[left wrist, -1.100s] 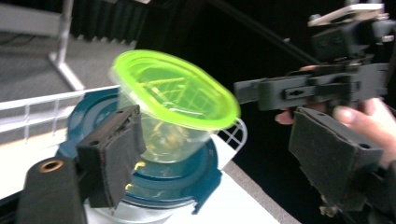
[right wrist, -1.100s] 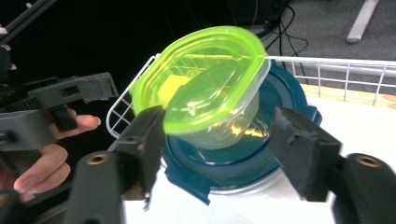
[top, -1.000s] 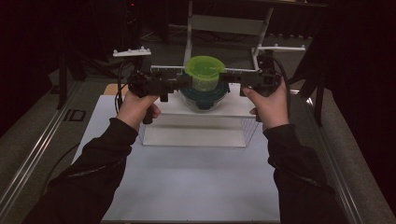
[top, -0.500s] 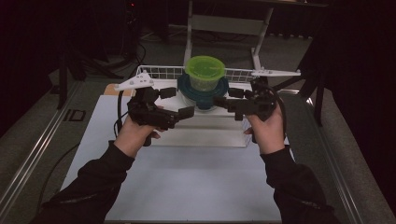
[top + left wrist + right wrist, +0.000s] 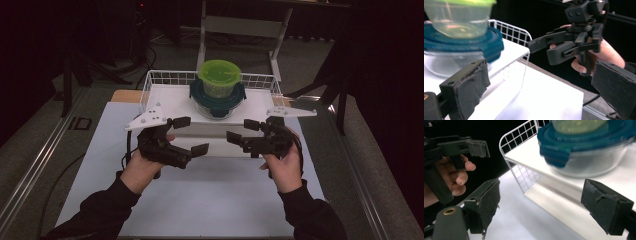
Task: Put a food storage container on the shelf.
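Note:
A small tub with a green lid stands on a glass bowl with a teal lid. The stack rests on a white tray with a wire rim, raised above the table. My left gripper is in front of the tray's left part, and its open jaws have just widened with nothing between them. My right gripper is in front of the right part, also open, just widened and empty. The left gripper view looks past its own gripper to the bowl and the other gripper. In the right gripper view, the teal-lidded bowl sits above its own gripper.
A white mat covers the table in front of the tray, where both forearms come in. A metal rail runs along the left edge. A white frame stand rises behind the tray, against a dark room.
Both grippers have pulled back from the tray's two sides toward the person and sunk lower. Their jaws stand wider than before. The stacked bowls have stayed on the tray.

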`<action>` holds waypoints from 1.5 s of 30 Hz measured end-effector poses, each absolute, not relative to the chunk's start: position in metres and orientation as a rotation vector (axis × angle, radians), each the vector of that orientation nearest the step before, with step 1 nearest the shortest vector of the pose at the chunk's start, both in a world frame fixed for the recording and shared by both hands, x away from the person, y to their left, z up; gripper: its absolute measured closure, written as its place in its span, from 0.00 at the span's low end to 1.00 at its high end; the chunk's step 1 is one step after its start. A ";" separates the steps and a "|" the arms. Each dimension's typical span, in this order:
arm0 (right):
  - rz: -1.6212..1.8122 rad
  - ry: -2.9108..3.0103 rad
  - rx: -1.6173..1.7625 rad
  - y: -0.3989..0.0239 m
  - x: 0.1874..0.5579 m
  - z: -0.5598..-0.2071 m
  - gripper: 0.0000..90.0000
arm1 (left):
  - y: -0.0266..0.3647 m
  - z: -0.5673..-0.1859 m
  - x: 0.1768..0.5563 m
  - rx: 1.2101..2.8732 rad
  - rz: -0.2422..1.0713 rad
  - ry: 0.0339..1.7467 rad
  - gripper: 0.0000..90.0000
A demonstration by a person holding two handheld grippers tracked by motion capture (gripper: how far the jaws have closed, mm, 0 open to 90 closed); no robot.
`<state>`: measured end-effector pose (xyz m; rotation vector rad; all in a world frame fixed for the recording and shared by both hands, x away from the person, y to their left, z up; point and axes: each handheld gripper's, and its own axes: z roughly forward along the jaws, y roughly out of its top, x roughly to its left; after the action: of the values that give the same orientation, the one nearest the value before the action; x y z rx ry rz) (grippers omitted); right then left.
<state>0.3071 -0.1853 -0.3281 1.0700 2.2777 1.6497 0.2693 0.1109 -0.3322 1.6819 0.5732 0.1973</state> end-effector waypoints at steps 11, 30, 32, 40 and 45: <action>1.658 2.264 1.073 -0.198 0.290 -0.371 0.17 | 0.110 -0.372 0.248 1.700 0.173 0.544 0.01; 1.635 2.338 1.075 -0.206 0.262 -0.444 0.17 | 0.107 -0.441 0.213 1.809 0.152 0.530 0.01; 1.624 2.356 1.082 -0.207 0.260 -0.451 0.17 | 0.106 -0.447 0.211 1.815 0.143 0.534 0.01; 1.578 2.376 1.105 -0.214 0.254 -0.470 0.17 | 0.109 -0.460 0.209 1.777 0.146 0.537 0.01; 1.575 2.363 1.112 -0.218 0.254 -0.472 0.17 | 0.110 -0.464 0.211 1.789 0.151 0.542 0.01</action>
<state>0.2542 -0.2178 -0.4723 1.1123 2.3631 1.5747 0.2107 0.1099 -0.4640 1.7893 0.5416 0.1508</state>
